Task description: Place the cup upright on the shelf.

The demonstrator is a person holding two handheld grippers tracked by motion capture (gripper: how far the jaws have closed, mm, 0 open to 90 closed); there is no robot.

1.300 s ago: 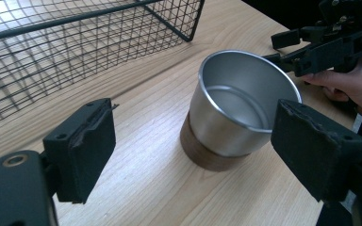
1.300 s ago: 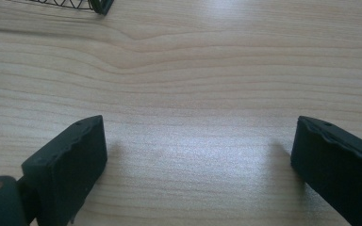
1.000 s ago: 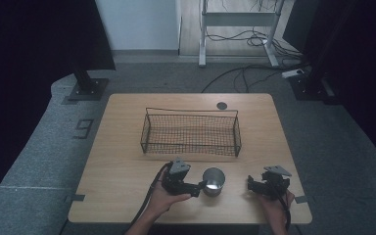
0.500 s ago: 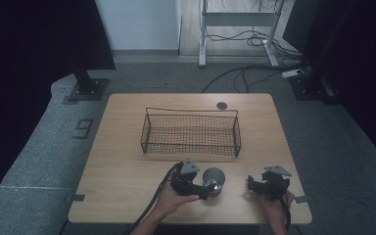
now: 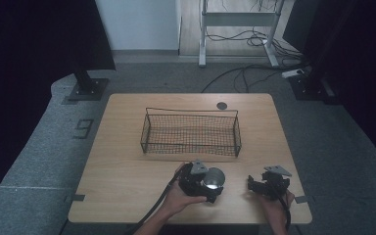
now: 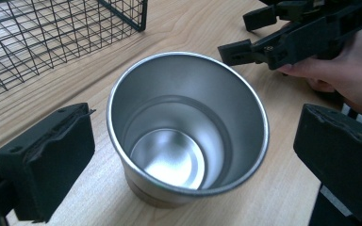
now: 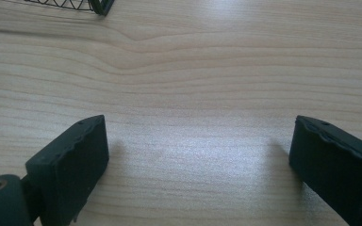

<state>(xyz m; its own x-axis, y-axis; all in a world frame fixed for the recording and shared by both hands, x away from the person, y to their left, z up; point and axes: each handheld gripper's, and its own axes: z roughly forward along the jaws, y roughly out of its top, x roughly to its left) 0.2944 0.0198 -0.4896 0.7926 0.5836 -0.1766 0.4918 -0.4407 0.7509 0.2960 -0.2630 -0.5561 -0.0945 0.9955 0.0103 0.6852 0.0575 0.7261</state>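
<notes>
- Looking from the high view, the left gripper (image 5: pixel 209 185) sits near the front edge of the desk (image 5: pixel 127 161) with one steel cup (image 5: pixel 214 178) between its jaws; the right gripper (image 5: pixel 262 184) rests near the front right corner, well apart from the cup.
- One wire basket (image 5: pixel 191 132) stands at the middle of the desk, behind the cup, with nothing in it.
- Judging by this, the step in hand is closing in on the cup for a grasp.
- Left gripper view: the jaws have just been opening and stand wide, one on each side of the upright cup (image 6: pixel 188 127), with neither pad pressing on it.
- The next move likely calls for squeezing evenly on the cup's wall, then lifting it towards the basket (image 6: pixel 52 33).
- Right gripper view: the jaws stand wide over bare desk (image 7: pixel 184 70), holding nothing.
- Count: one cup, one basket, two grippers.
</notes>
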